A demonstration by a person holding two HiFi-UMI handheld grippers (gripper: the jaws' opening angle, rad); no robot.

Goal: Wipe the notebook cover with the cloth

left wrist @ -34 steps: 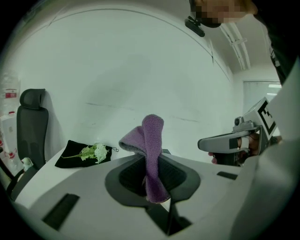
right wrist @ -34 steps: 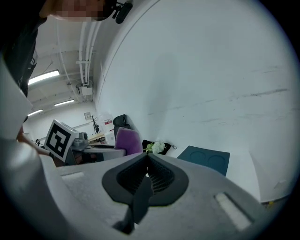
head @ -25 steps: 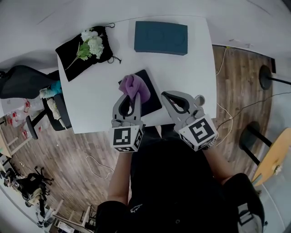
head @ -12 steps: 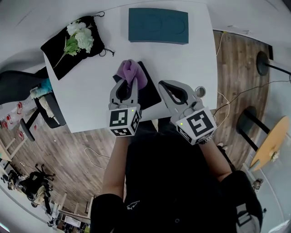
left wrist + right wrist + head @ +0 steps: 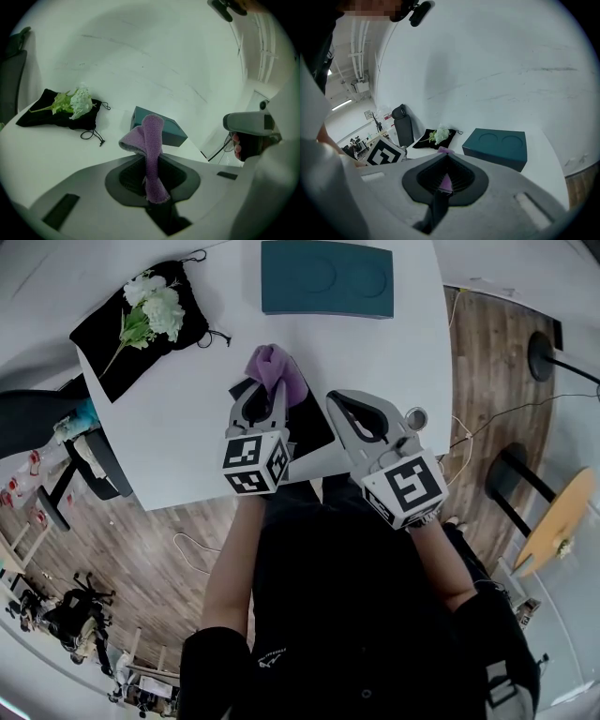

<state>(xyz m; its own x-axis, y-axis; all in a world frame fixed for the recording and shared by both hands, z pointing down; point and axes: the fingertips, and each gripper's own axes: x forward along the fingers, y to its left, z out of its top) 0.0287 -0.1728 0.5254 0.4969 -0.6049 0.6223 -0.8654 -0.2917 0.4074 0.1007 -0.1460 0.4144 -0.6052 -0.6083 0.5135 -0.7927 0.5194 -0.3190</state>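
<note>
My left gripper [image 5: 269, 393] is sliding farther across the one notebook [image 5: 312, 430], pinching the one purple cloth [image 5: 275, 369]; my right gripper [image 5: 335, 399] is hovering, pressed together.

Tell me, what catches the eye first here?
A fuzzy purple cloth stands clamped in the left tongs, over a flat black notebook on the white table. At the table's far edge lies a teal rectangular box with two round dents, and left of it white flowers on a black drawstring pouch.
</note>
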